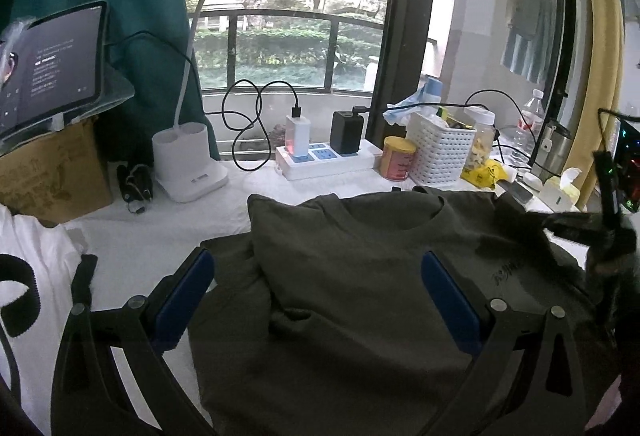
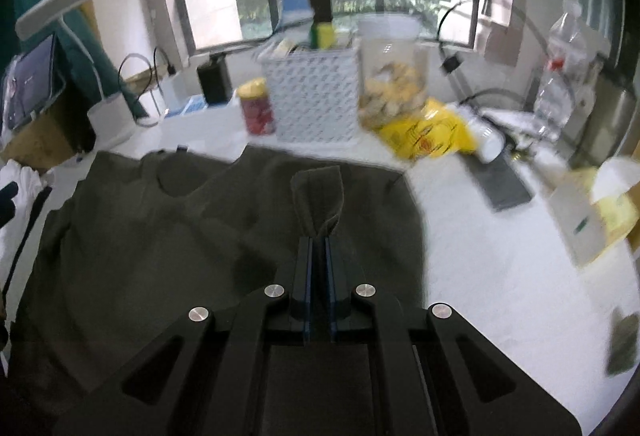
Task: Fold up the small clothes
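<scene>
Lying spread on the white table (image 2: 500,268), collar toward the basket (image 2: 316,100), the shirt (image 1: 360,276) sits under both tongs. Right gripper (image 2: 319,248) pinches its right sleeve, nearer that edge; left gripper (image 1: 316,296) gapes above the left half.

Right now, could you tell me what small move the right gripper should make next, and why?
Probably carry the pinched sleeve inward across the olive T-shirt: the right gripper is shut on that fabric, lifted, while the left gripper hangs open above the shirt.
</scene>
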`<state>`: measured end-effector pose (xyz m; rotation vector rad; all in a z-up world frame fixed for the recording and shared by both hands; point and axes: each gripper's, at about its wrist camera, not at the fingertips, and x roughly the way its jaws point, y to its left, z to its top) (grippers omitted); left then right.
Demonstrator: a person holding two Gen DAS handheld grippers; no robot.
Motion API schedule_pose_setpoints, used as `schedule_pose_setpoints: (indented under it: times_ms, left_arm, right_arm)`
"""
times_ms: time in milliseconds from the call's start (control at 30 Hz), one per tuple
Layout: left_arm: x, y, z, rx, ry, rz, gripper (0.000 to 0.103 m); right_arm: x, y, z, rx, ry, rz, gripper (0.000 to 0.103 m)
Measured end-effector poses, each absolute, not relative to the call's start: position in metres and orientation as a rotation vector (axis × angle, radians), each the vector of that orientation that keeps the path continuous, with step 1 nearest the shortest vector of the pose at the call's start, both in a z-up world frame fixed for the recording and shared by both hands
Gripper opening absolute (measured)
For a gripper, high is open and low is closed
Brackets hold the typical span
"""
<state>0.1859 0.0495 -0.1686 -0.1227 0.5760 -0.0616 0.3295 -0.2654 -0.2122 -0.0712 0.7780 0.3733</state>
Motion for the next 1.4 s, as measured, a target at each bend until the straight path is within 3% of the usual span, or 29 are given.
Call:
schedule_pose_setpoints:
  times_ms: [233, 267, 300, 367, 767, 1400]
  left_arm:
    - [0.183, 0.054, -0.173, -0.139, 0.591, -0.073, 0.102]
    - [0.182, 0.055, -0.174, -0.143, 0.594, -0.074, 0.102]
    - [0.182, 0.055, -0.174, -0.148, 0.597, -0.076, 0.102]
    - [0.179, 0.054, -0.175, -0.155, 0.603, -0.076, 0.102]
    - [0.173, 0.046, -0.18, -0.18, 0.659, -0.053, 0.102]
    - [0.159, 0.073, -0.185, -0.186, 0.682, -0.007, 0.102]
  right_arm:
    - [0.328, -0.246, -0.232, -0.069, 0.877, 0.423, 0.012]
    - [0.325, -0.246, -0.231, -0.062, 0.874, 0.438, 0.026]
    - [0.319, -0.246, -0.227, -0.063, 0.867, 0.462, 0.05]
    - [0.31, -0.25, -0.221, -0.085, 0.856, 0.472, 0.059]
    - [0.287, -0.348, -0.224, 0.015, 0.843, 0.304, 0.059]
    - [0.246, -0.291, -0.232, -0.098, 0.914, 0.529, 0.059]
